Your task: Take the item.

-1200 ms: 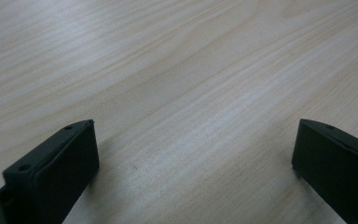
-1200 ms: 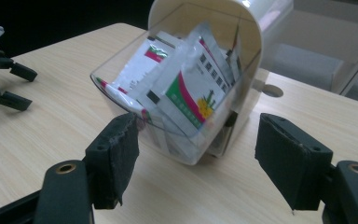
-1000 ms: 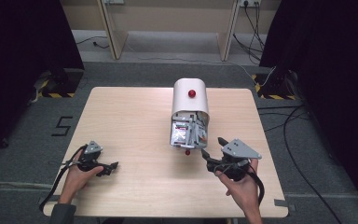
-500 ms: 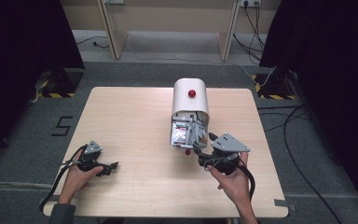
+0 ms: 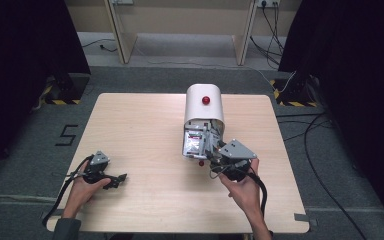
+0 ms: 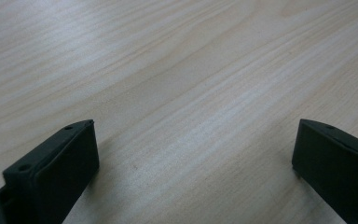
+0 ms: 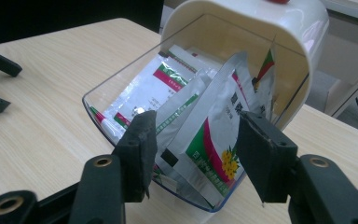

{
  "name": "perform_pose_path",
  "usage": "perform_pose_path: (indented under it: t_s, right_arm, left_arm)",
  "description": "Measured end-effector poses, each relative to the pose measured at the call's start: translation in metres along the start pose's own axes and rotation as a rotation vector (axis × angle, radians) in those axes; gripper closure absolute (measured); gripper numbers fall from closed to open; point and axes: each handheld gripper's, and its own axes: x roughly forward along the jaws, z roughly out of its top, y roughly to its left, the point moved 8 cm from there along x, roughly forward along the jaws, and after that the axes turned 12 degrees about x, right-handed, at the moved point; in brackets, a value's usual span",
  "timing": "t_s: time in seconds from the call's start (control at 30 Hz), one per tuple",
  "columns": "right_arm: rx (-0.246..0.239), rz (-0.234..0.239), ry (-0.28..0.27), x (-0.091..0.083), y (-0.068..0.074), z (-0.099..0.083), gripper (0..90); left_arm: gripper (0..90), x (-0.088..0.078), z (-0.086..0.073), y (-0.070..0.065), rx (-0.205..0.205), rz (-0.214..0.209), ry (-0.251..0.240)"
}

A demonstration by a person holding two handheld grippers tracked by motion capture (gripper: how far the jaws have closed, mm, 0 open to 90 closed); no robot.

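Stands near the middle of the wooden bench (image 5: 130, 130), a little toward the right edge: a white box (image 5: 203, 102) with a rounded hood and a red knob (image 5: 206, 100) on top. Lies with its long axis running from the far side of the bench toward the person, with the open mouth pointing to the person. Sticks out of this mouth a clear tray (image 7: 93, 105), also toward the person. Holds several packets (image 7: 209, 140), silver with green, red and white print; lean upright or tilted inside the tray, the tops reaching under the hood.

Reaches at the front of the tray with the right gripper (image 7: 193, 140), held in the right hand (image 5: 245, 187). Have just been closing, these jaws, and stand now about half open, one on each side of the front packets. Cannot tell whether the pads already touch a packet; no firm grip to see.

Rests on the bench near the left front corner with the left gripper (image 5: 112, 181), well apart from the box. Stand wide open, its jaws, with only bare wood between them.
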Motion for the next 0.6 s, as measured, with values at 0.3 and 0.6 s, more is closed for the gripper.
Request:
perform_pose_path:
  t_s: [0.3, 0.6]
  right_arm:
    - [-0.017, -0.058, -0.005, 0.005, -0.011, -0.002, 61.5]
    - [-0.034, -0.087, -0.013, 0.014, -0.018, -0.002, 67.6]
  left_arm:
    - [0.0, 0.0, 0.0, 0.0, 0.005, -0.002, 0.002]
    - [0.0, 0.0, 0.0, 0.0, 0.002, -0.002, 0.0]
